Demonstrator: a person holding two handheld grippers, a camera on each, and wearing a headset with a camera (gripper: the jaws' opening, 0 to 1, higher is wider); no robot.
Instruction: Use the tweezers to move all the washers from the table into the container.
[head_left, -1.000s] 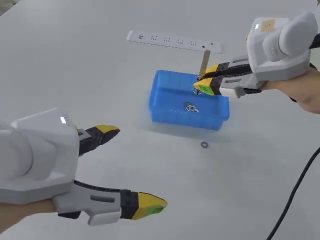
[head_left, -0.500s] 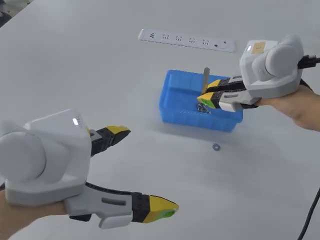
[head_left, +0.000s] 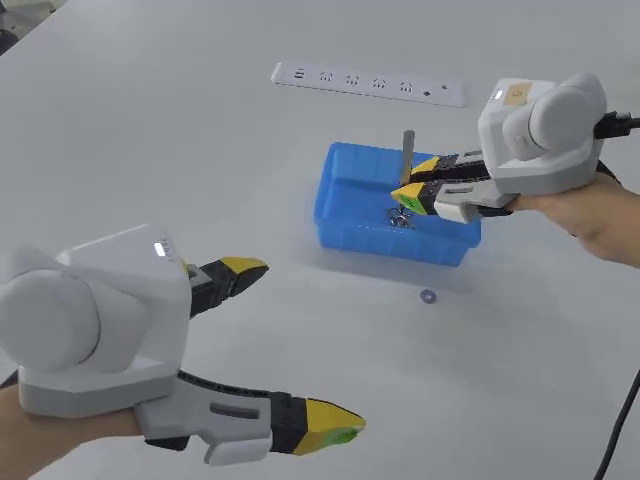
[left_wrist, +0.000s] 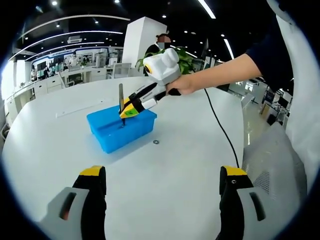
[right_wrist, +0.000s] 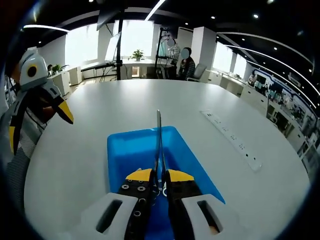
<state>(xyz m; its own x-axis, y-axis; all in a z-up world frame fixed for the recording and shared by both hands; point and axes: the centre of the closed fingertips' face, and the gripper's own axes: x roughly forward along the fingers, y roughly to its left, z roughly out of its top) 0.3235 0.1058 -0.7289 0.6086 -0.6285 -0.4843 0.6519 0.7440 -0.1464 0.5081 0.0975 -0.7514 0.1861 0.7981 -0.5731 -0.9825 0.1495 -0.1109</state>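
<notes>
One grey surface (head_left: 150, 130) carries a blue container (head_left: 345, 200); the left tool (head_left: 300, 350) hangs spread wide, well apart from it, holding nothing; the right tool (head_left: 405, 195) sits over the container, pinching upright tweezers (head_left: 408, 155); one washer (head_left: 428, 296) lies on the surface near the container's wall.

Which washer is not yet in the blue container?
The lone washer lying on the table beside the blue container; the other washers lie inside it, by the tweezers held in the right gripper.
</notes>
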